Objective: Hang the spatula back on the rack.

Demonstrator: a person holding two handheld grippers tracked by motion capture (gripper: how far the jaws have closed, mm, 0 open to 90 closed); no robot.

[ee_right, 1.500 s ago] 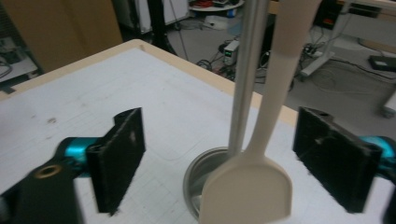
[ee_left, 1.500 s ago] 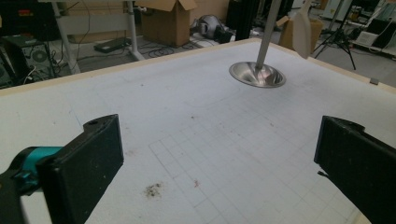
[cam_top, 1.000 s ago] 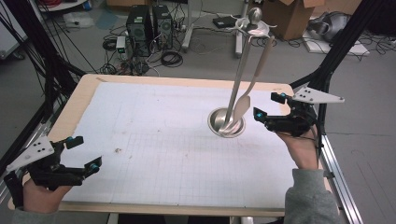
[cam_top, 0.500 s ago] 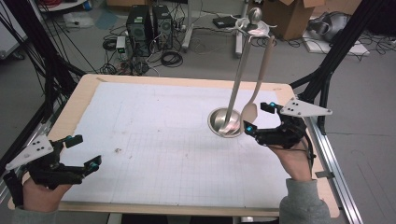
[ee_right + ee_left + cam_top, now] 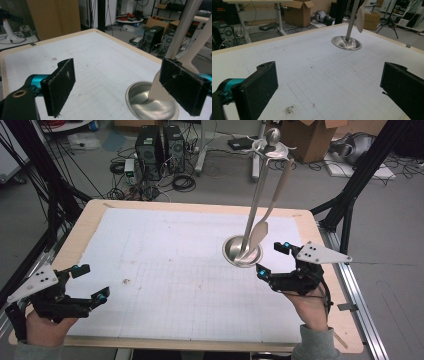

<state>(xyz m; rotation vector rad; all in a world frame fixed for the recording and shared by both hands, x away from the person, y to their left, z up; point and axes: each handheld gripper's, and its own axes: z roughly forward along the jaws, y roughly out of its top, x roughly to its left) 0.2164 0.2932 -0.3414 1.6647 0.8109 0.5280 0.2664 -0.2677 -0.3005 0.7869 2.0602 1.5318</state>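
Now my right gripper (image 5: 274,258) sits empty, jaws wide apart, just right of the steel stand (image 5: 243,251), where the beige spatula (image 5: 270,209) hangs already; hanging looks done. My left gripper (image 5: 91,282) waits open, near left, well apart.

1. The stand (image 5: 243,251) looks like polished metal, its round base glossy and mirror-like.
2. The spatula (image 5: 270,210) hanging on it is matt, cream plastic.
3. The counter (image 5: 95,210) shows a pale wooden rim under a matt, gridded white sheet (image 5: 165,265).
4. The right hand-held gripper (image 5: 272,259) has rough, matt black pads (image 5: 62,82).
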